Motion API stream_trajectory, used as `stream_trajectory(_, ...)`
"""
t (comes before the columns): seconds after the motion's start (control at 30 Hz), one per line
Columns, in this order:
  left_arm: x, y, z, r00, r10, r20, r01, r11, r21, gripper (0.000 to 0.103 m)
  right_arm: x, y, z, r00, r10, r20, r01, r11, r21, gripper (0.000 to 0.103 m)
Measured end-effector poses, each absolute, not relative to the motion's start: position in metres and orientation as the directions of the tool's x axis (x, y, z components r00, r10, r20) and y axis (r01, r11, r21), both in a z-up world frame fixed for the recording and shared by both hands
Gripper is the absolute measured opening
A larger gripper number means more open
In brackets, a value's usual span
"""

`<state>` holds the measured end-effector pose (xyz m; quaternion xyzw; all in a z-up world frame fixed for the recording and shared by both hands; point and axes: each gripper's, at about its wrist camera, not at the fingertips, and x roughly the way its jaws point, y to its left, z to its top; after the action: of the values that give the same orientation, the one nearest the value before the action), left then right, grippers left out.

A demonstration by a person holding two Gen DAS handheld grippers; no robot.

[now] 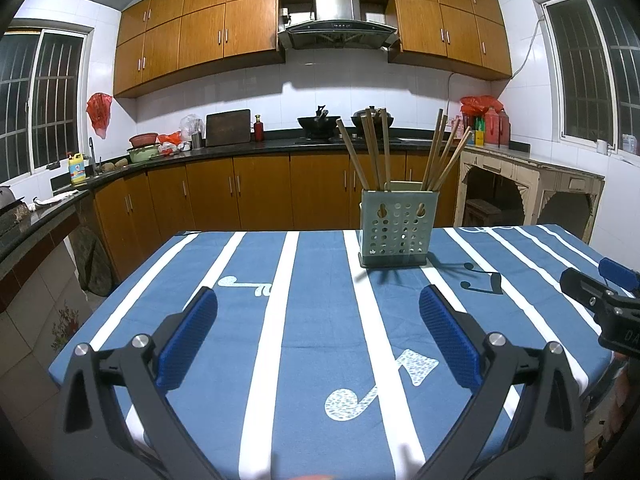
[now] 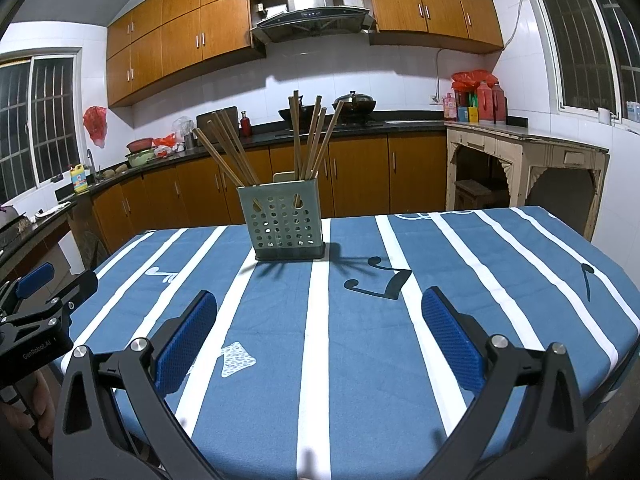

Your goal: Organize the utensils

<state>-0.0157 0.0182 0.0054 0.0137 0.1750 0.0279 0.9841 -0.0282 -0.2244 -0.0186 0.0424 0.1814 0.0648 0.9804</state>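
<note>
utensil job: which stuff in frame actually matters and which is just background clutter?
Belongs to the job:
- chopsticks, standing in two bunches
- perforated utensil holder on the striped tablecloth
- left gripper and right gripper, both open and empty

Just lying about:
- woks on the stove
- cutting board
- yellow detergent bottle
- red bottles

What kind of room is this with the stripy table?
It looks like a home kitchen. There is a range hood over woks on a stove, wooden cabinets on the wall, and chopsticks standing in a holder on the table.
</note>
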Motion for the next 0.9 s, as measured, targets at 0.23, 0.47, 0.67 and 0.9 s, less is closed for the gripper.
stream_trajectory(0.23,-0.0157,0.0183,0.0058,0.937,0.059,-0.345,-0.05,0.998,0.036,0.099,-0.0278,-0.2244,-0.0179,0.925,0.143,-0.351,-0.112,0.988,0.107,0.101)
stream_trajectory(0.47,-0.0153,0.0164,0.0027,0.937,0.057,-0.346,-0.049,0.998,0.034,0.099,-0.0286,-0.2243,-0.0179,0.926,0.142,-0.351,-0.11,0.988,0.108,0.101)
stream_trajectory(0.67,-0.0152,0.0165,0.0034,0.936,0.057,-0.347,-0.048,0.998,0.034,0.099,-0.0285,-0.2246,-0.0172,0.925,0.142,-0.351,-0.111,0.988,0.108,0.101)
stream_trajectory(0.9,-0.0156,0.015,0.0022,0.936,0.054,-0.348,-0.047,0.998,0.031,0.099,-0.0276,-0.2249,-0.0165,0.925,0.143,-0.352,-0.111,0.988,0.109,0.101)
